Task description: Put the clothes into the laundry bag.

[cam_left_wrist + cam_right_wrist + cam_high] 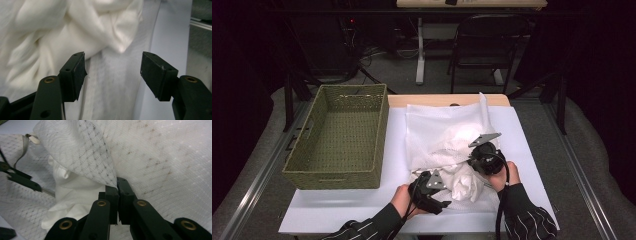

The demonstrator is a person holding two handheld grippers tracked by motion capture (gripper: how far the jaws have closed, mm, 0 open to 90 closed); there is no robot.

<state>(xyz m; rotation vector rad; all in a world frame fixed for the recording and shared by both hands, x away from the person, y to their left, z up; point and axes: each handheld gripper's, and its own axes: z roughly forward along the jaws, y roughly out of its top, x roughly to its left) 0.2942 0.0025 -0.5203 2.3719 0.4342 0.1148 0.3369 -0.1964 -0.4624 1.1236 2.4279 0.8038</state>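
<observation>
A white mesh laundry bag [437,125] lies spread over the white-covered table. A bunched white garment [467,187] sits at the bag's near opening. My right gripper [472,162] is shut on the bag's mesh edge [150,157] and holds it up over the garment [75,197]. My left gripper [446,204] hovers just left of the garment, jaws open and nothing between them. In the left gripper view the gripper [113,72] stands apart from the garment [75,25], with mesh fabric [112,95] beneath the gap.
A green woven basket [337,140], empty, stands on the table's left half. The white table cover [337,210] is bare along the near left edge. A black chair [487,45] and a desk leg stand beyond the far edge. A zipper pull [28,136] hangs from the bag.
</observation>
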